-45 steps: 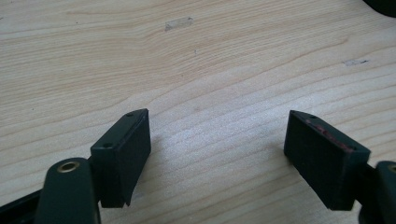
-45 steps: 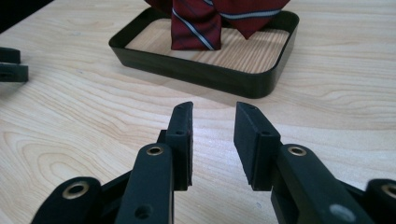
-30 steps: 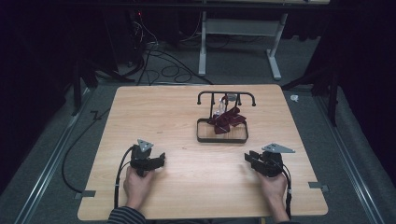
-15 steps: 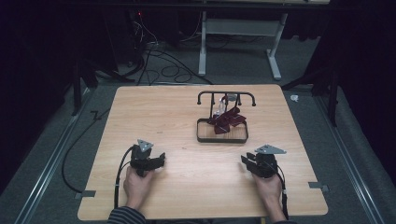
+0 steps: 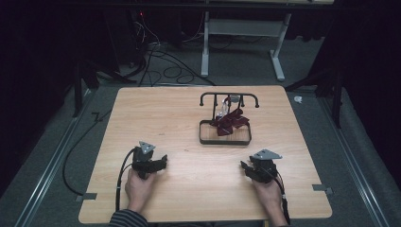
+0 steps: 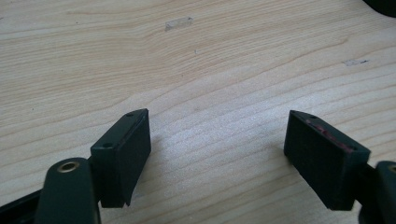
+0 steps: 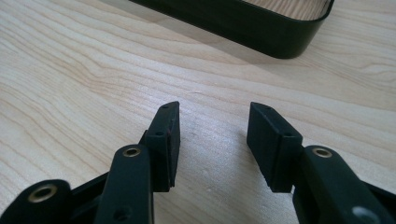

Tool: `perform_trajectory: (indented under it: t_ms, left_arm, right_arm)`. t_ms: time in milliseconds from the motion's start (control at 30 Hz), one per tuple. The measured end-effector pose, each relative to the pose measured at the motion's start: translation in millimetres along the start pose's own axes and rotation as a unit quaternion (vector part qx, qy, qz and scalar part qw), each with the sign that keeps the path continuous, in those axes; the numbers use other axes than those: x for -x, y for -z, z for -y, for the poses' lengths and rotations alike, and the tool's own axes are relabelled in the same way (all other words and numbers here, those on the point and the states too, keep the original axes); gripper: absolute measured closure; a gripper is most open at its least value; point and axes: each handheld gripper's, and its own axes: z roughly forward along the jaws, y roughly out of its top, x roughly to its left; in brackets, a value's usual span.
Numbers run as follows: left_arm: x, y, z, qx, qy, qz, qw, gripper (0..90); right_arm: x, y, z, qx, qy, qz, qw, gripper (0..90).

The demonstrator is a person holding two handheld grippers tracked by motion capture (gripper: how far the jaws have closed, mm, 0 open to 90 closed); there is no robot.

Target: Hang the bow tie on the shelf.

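Observation:
A black tray (image 5: 204,140) with a handle rack (image 5: 230,96) stands on the wooden table (image 5: 156,113), right of centre. Crumpled dark red cloth (image 5: 230,122) lies in it, draped over a clear object (image 5: 226,108). My left gripper (image 5: 162,162) rests near the front left, open, with bare wood between its wide jaws (image 6: 217,154). My right gripper (image 5: 244,168) rests at the front right, in front of the tray. Its jaws have just been opening and stand open over bare wood (image 7: 212,140), with nothing between them. The tray's black rim (image 7: 233,18) lies just beyond them.
Cables (image 5: 161,61) and a white desk frame (image 5: 239,28) are on the floor behind the table. Metal rails (image 5: 47,161) run along both sides. A scrap of clear tape (image 6: 178,23) lies on the wood ahead of the left gripper.
My right gripper has shifted a little to the left. The left hand, tray and cloth have not moved.

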Motion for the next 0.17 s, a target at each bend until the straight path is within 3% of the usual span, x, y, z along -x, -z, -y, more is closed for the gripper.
perform_trajectory:
  t_ms: [167]
  left_arm:
    - [0.0,-0.1,0.1,0.001,0.0,0.0,1.0,23.4]
  right_arm:
    - [-0.4,0.1,0.0,-0.001,0.002,0.0,1.0,54.3]
